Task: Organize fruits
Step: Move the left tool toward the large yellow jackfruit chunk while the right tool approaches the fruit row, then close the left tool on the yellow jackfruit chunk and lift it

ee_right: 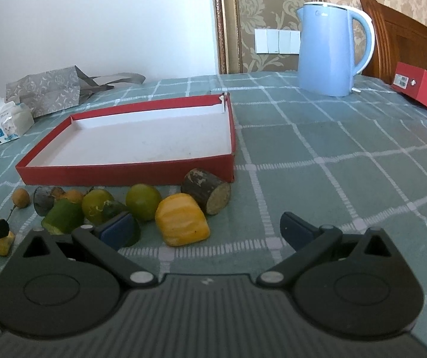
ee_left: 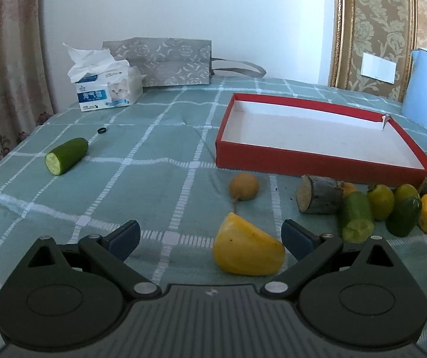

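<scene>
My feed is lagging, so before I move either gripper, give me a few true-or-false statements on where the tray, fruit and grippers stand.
1. The red tray holds no fruit. True.
2. The left gripper is shut on the yellow fruit piece. False: its fingers are open, with the piece lying between them on the tablecloth.
3. One cucumber piece lies apart from the fruit cluster, near the tissue pack. True.
4. The blue kettle stands inside the tray. False: it stands on the cloth beyond the tray.
5. The right gripper is open. True.
</scene>
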A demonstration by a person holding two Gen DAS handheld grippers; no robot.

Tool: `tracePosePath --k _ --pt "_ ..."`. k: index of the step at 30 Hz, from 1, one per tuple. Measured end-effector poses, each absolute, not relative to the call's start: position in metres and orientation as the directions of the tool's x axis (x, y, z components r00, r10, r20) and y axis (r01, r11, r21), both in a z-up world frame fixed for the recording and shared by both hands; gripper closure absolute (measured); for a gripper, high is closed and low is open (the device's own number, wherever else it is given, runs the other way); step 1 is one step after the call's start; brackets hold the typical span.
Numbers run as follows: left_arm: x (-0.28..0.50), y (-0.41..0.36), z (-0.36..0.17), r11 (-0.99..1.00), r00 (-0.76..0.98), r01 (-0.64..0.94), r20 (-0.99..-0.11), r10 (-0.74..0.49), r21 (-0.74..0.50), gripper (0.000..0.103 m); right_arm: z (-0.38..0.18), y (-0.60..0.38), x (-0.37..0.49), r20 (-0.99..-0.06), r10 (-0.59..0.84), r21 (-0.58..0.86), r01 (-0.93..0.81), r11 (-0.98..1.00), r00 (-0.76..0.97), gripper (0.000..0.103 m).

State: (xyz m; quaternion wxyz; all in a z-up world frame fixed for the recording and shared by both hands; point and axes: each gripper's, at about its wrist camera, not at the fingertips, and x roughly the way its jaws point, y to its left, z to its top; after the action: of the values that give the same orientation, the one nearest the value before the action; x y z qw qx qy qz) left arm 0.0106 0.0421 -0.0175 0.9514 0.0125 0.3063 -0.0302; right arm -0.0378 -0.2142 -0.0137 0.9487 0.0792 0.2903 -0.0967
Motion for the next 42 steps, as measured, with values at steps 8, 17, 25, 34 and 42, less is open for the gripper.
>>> tracePosePath --k 8,17,25,34,42 --pt "0.018 0.044 -0.023 0.994 0.792 0.110 -0.603 -0.092 -0.007 0.002 -0.017 -0.216 -0.036 -0.567 -0.136 0.105 0.235 0.966 0.812 0.000" --pt "0.019 0.043 -0.028 0.986 0.783 0.164 -0.609 -0.128 0.004 0.002 -0.017 -0.212 -0.034 -0.569 -0.136 0.088 0.225 0.970 0.811 0.000" --pt "0.013 0.039 -0.029 0.976 0.787 0.219 -0.594 -0.169 0.013 0.005 -0.017 -0.211 -0.035 -0.569 -0.136 0.089 0.225 0.970 0.811 0.000" --pt "0.016 0.040 -0.028 0.961 0.770 0.277 -0.597 -0.227 -0.008 0.045 -0.018 -0.215 -0.034 -0.573 -0.129 0.103 0.228 0.968 0.809 0.000" --pt "0.014 0.042 -0.028 0.961 0.779 0.273 -0.576 -0.248 -0.044 0.054 -0.016 -0.219 -0.037 -0.568 -0.133 0.108 0.234 0.966 0.812 0.000"
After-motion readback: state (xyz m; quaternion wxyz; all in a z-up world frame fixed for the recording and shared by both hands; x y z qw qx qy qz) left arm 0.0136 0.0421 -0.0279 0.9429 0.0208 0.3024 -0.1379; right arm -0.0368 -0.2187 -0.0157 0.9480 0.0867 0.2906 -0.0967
